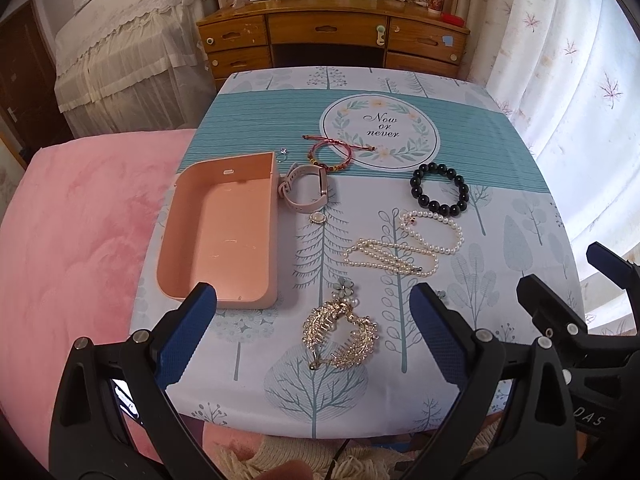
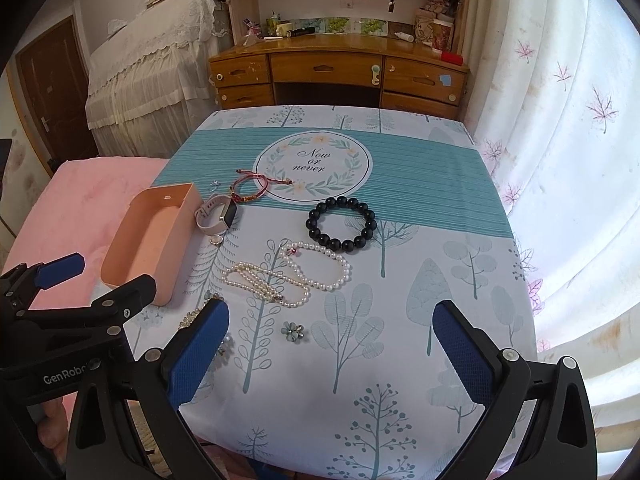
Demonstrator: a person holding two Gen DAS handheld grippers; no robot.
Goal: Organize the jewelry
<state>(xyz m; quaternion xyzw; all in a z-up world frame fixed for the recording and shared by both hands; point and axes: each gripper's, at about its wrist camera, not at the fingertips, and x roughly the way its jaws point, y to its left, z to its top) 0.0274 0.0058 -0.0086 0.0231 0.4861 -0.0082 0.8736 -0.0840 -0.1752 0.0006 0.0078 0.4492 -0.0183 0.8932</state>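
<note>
An empty pink box (image 1: pixel 218 232) (image 2: pixel 150 236) stands at the table's left. Beside it lie a pink watch (image 1: pixel 305 192) (image 2: pixel 216 213), a small round pendant (image 1: pixel 318 218), a silver ring (image 1: pixel 283 153) and a braided cord bracelet (image 1: pixel 330 154) (image 2: pixel 250 189). To the right rest a black bead bracelet (image 1: pixel 439 189) (image 2: pixel 341 224) and two pearl strands (image 1: pixel 394 250) (image 2: pixel 288 274). A gold hair comb (image 1: pixel 340 330) lies between the fingers of my open left gripper (image 1: pixel 312 336), below them. A blue flower piece (image 2: pixel 294 331) sits ahead of my open right gripper (image 2: pixel 330 360). Neither holds anything.
The table wears a tree-print cloth with a teal band (image 1: pixel 260 120). A pink blanket (image 1: pixel 72 240) lies left of it. Behind stand a wooden desk (image 1: pixel 332 36), a lace-covered piece of furniture (image 1: pixel 120 52) and a white curtain (image 1: pixel 560 80) on the right.
</note>
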